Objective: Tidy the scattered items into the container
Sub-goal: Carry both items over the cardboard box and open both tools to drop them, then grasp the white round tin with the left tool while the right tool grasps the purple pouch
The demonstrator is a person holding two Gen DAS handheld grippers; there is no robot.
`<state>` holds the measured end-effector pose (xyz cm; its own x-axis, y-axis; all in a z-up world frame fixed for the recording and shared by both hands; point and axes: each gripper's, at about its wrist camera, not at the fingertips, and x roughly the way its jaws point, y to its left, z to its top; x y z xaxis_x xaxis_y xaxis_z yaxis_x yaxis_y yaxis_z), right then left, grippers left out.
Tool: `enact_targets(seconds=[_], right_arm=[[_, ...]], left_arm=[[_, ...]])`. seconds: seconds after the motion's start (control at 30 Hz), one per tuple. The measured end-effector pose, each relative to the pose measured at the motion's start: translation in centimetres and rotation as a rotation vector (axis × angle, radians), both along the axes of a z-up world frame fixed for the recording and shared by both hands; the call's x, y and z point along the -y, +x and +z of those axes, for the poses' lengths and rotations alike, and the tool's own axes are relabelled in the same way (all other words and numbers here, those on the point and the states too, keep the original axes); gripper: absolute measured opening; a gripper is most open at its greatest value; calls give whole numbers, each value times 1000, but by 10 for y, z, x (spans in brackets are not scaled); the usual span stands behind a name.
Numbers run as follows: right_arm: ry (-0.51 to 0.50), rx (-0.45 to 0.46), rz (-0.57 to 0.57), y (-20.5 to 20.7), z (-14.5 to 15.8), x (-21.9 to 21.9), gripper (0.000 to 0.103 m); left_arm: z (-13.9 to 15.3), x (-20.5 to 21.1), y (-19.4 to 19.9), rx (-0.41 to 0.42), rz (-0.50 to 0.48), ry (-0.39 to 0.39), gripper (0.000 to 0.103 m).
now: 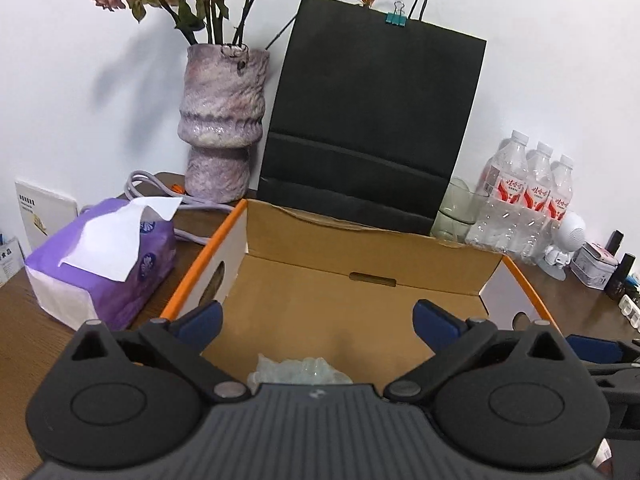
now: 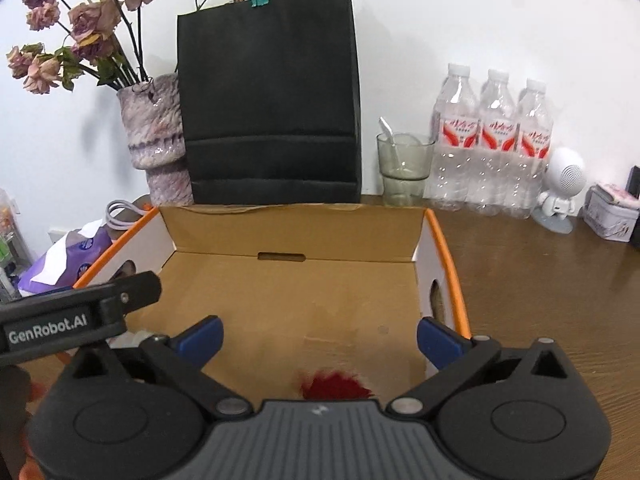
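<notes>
Over the cardboard box point(image 1: 360, 304) on the counter point(image 2: 540, 280), my left tool point(image 1: 316, 322) gapes wide, gripping nothing; a clear crumpled wrapper point(image 1: 298, 372) lies inside at 6 o'clock. My right tool point(image 2: 319, 334) gapes equally, empty, above a red furry item point(image 2: 334, 386) on the box floor.

The container is an open cardboard box point(image 1: 360, 304) with plain brown insides, white outer side walls and orange trim along the top edges, sitting flat on the counter. Its back wall has a folded-over flap with a small slot cut in it, and each side wall has a round hole. Inside near the front there's a crumpled clear plastic thing point(image 1: 298, 370), pale and see-through, lying on the box floor. From the right wrist view you can also see a fuzzy red item point(image 2: 334, 386) with whitish edges on the floor of the box point(image 2: 296, 300), also near the front and partly hidden.
</notes>
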<state>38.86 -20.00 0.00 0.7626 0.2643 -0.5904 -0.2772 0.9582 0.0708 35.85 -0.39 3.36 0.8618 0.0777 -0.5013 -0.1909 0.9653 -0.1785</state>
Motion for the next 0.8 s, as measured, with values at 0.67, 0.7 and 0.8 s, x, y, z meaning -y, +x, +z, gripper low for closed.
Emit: enact_targets(seconds=[0.67,0.7,0.8], right_arm=[[20,55,-5,-25,23,8,103],[23,61,-3,-29,25,9,103],[28,73,1,-43,32,13,103]], left_arm=[[27,2,-35,75,-33,-12,103],[29,2,-39,79,-34,-12,103],[37,1,-56,96,-42,-13,103]])
